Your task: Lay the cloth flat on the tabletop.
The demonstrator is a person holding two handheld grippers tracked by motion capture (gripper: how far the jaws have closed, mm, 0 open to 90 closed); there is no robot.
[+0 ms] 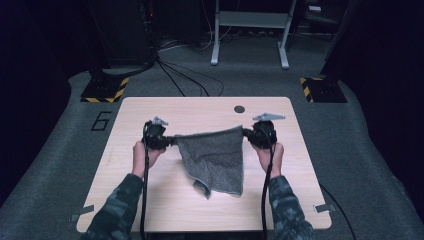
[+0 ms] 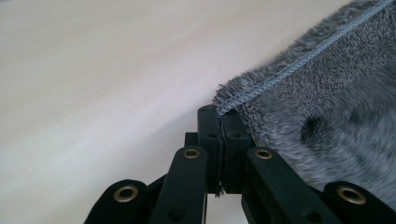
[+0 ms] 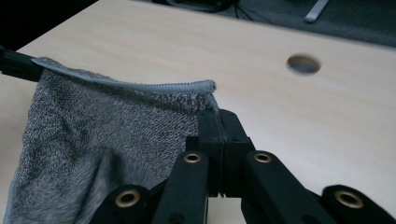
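Wooden table point(image 1: 150, 205) sitting under grey towel point(image 1: 215, 155); left gripper point(image 1: 167, 142) and right gripper point(image 1: 248, 133) pinching top corners, jaws squeezing shut, stretching edge so towel is hanging flat.

Pale wooden table point(image 1: 150, 200), towel's point(image 1: 220, 165) hem touching.

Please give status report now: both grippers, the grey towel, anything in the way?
Left gripper and right gripper both shut on top corners of grey towel. Towel stretched between them, lower end on table. Nothing in the way.
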